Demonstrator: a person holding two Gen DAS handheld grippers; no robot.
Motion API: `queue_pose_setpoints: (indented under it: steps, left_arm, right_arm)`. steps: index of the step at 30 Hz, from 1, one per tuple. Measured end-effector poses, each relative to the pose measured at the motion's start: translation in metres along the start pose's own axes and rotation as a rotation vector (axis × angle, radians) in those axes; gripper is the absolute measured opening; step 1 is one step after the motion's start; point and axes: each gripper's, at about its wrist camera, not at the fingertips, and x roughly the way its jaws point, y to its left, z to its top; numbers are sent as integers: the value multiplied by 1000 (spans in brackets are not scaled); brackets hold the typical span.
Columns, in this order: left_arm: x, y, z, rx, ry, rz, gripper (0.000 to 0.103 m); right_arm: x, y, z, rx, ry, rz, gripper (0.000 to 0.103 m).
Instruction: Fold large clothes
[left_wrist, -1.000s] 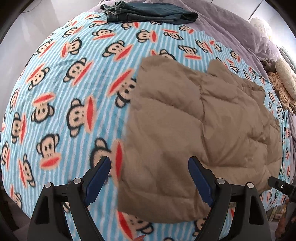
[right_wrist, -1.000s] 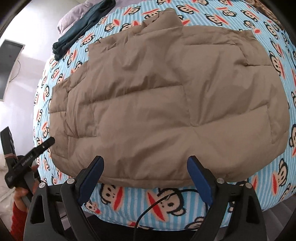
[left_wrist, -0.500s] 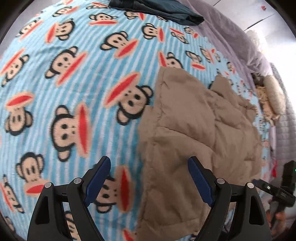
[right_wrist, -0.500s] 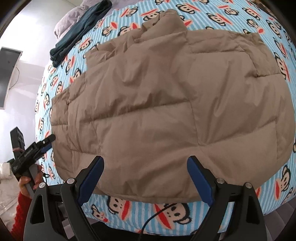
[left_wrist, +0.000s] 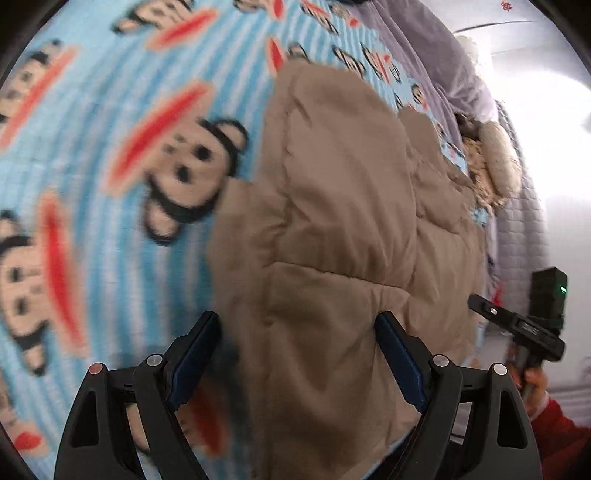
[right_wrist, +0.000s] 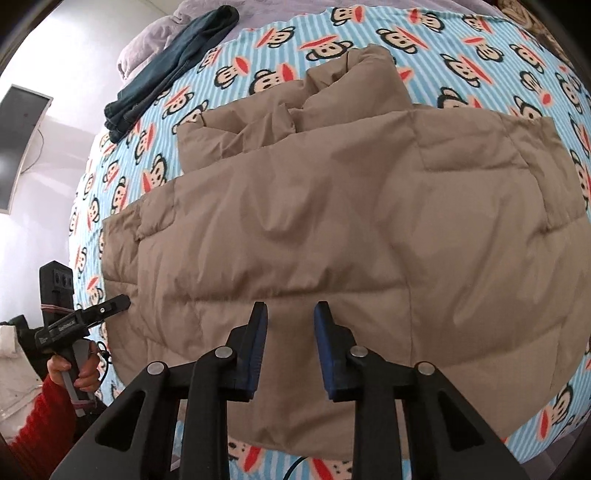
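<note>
A tan quilted puffer jacket (right_wrist: 351, 229) lies spread on a bed with a blue striped monkey-print blanket (right_wrist: 461, 44). It also shows in the left wrist view (left_wrist: 332, 240). My left gripper (left_wrist: 297, 354) is open, low over the jacket's left edge, its jaws on either side of the fabric. It appears in the right wrist view (right_wrist: 110, 306) beside that edge. My right gripper (right_wrist: 290, 343) is partly closed, jaws a narrow gap apart over the jacket's near hem, and holds nothing. It is seen in the left wrist view (left_wrist: 517, 325) at the far right.
Folded dark jeans (right_wrist: 170, 66) lie at the bed's far left corner by a lilac cover (right_wrist: 147, 48). A fluffy beige cushion (left_wrist: 495, 162) and grey quilted bedding (left_wrist: 524, 236) lie past the jacket. A dark screen (right_wrist: 18, 147) hangs on the wall.
My left gripper has dropped closer and swung right onto the jacket's left edge. My right gripper's jaws have narrowed from wide open to a small gap and moved nearer the hem.
</note>
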Motion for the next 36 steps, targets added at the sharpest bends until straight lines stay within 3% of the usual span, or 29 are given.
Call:
queue_pose_setpoints:
  steps: [2, 8, 13, 14, 15, 16, 17, 21, 26, 32, 36]
  left_arm:
    - [13, -5, 3, 32, 30, -3, 87]
    - [35, -16, 10, 107, 68, -6, 100]
    - [46, -22, 13, 111, 62, -11, 100]
    - [45, -23, 12, 113, 55, -22, 96]
    - [43, -24, 12, 116, 51, -59, 70]
    - [42, -24, 11, 87, 68, -149, 44]
    - [41, -24, 11, 52, 69, -192, 41]
    - [24, -56, 3, 80, 20, -209, 35]
    - [-5, -120, -4, 168, -8, -313, 35]
    - [-1, -197, -6, 261, 20, -290, 35]
    - [11, -249, -10, 274, 35, -211, 35]
  right_arm:
    - [0, -1, 4, 7, -5, -14, 29]
    - [-11, -4, 11, -22, -50, -2, 29]
    - [11, -7, 20, -25, -41, 4, 29]
    - [18, -8, 21, -10, -41, 0, 29]
    - [22, -10, 23, 6, -41, 2, 29]
    - [26, -12, 26, 31, -43, 10, 29]
    - [29, -13, 28, 48, -45, 13, 29]
    - [39, -15, 33, 69, -42, 13, 29]
    - [53, -23, 41, 95, -24, 33, 29]
    - [64, -43, 42, 161, -9, 118, 26]
    - [67, -53, 40, 182, -12, 168, 25]
